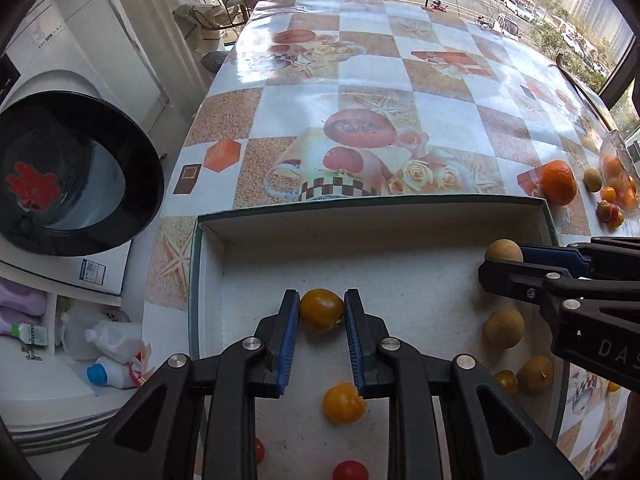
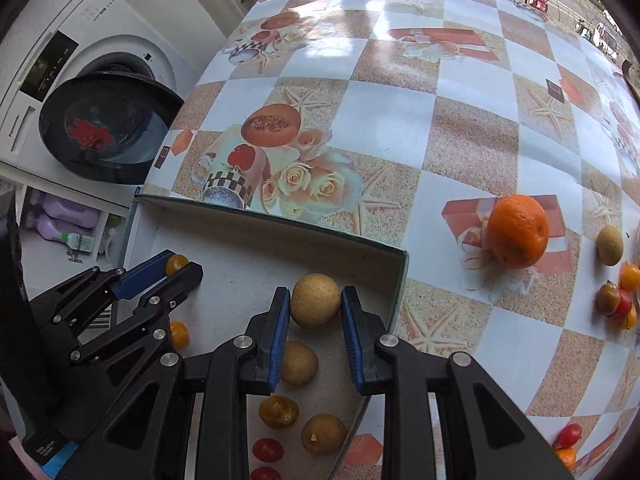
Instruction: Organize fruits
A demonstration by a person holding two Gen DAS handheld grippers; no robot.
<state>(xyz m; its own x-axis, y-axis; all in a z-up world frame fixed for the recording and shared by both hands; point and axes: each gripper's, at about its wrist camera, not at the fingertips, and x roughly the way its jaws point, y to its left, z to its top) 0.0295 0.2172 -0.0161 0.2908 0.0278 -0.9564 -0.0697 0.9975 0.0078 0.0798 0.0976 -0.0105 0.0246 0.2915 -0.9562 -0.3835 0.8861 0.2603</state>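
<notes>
The table [image 2: 400, 128], under its glossy checkered cloth, is carrying everything, and along its near edge a shallow white box [image 1: 372, 224] is serving as the collecting tray, which is probably why both tools are working inside it while loose fruit is waiting outside. On the cloth to the right an orange [image 2: 518, 230] is sitting well apart from the box, likely because it is too big for the rows of small fruit, with a handful of little fruits [image 2: 616, 300] lying further right beside it. Inside the box the fruit seems to be getting sorted by kind: brown longans [image 2: 298, 362] are lining up along the right wall, yellow and red cherry tomatoes [image 1: 344, 403] toward the left. The right gripper [image 2: 315, 300] is straddling one longan [image 2: 315, 300] near the far right corner, its pads flanking the fruit with a sliver of gap on each side, so it looks to be loosely open around it, either setting it down or about to lift it. The left gripper [image 1: 322, 310] is closing tightly on a yellow tomato [image 1: 322, 310], both blue pads touching its sides, the fruit sitting right at the fingertips just above the box floor.
</notes>
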